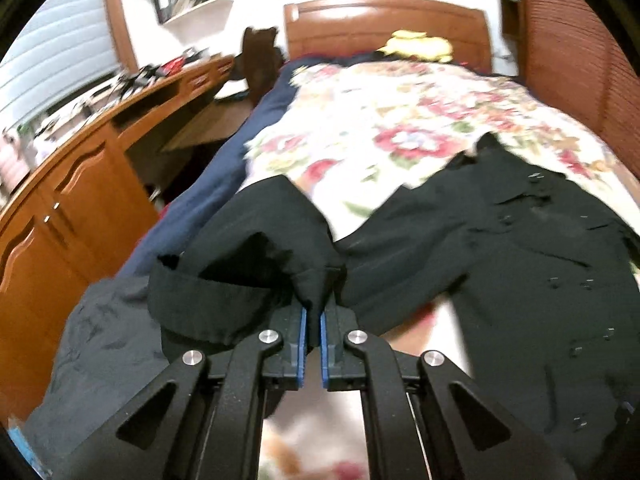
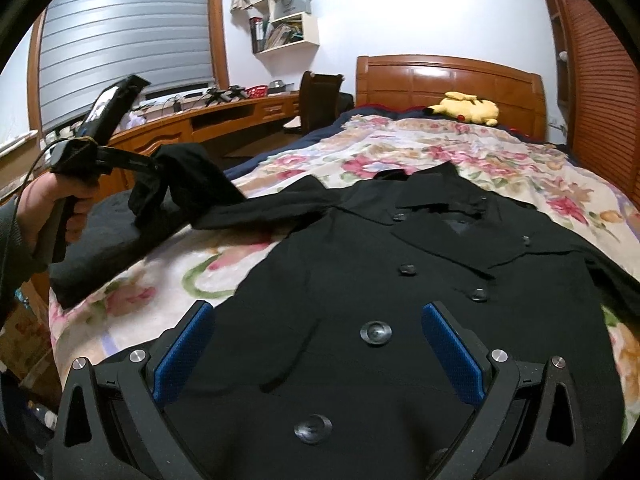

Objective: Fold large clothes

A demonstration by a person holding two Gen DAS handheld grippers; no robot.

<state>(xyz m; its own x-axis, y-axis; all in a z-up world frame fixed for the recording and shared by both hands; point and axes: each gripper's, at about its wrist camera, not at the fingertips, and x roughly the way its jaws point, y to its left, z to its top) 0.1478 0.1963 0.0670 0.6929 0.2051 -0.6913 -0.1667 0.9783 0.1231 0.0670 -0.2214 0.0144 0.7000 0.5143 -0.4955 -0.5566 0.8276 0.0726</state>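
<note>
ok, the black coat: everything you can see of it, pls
The black coat is dark, matte woven fabric, double-breasted with large black buttons, collar and lapels toward the headboard. It lies front-up and mostly flat on the floral blanket. One sleeve is lifted off the bed, its cuff end pinched in the left gripper. The right gripper hangs open over the lower front; contact unclear.

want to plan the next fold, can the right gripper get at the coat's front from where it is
Probably yes. The right gripper hangs open right over the coat front, nothing between them. The left gripper is off to the side, shut on the sleeve.
</note>
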